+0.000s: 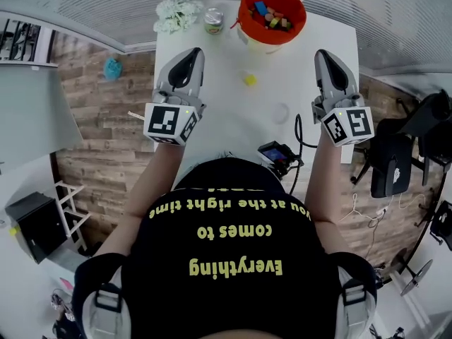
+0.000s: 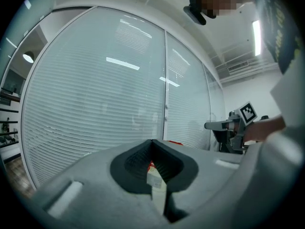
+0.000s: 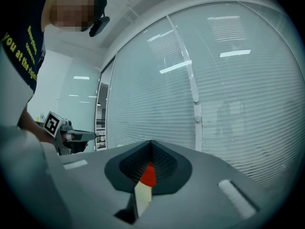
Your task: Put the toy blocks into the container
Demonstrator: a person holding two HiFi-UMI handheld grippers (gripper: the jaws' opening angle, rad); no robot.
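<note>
1. Orange plastic marks the container (image 1: 244, 16) at the far end of a white table (image 1: 226, 104). It is a round bucket, and the toy blocks (image 1: 272, 14) heaped inside it are blue, red, green and yellow.
2. One small yellow block (image 1: 249, 79) lies alone on the table top. It sits on the person's side of the container, apart from it, roughly between the tips of the two grippers.
3. The left gripper (image 1: 192, 54) is held over the table's left side. In the left gripper view (image 2: 152, 144) its jaws are pressed together with nothing between them.
4. The right gripper (image 1: 325, 55) is held over the table's right side. In its own view (image 3: 151, 144) its jaws are likewise closed and empty.
5. A small lidded jar (image 1: 213, 20) and a white crumpled bundle (image 1: 176, 11) sit to the left of the container. A dark device with a cable (image 1: 277, 154) rests near the table's near edge.
6. The person wears a black shirt with yellow lettering.
</note>
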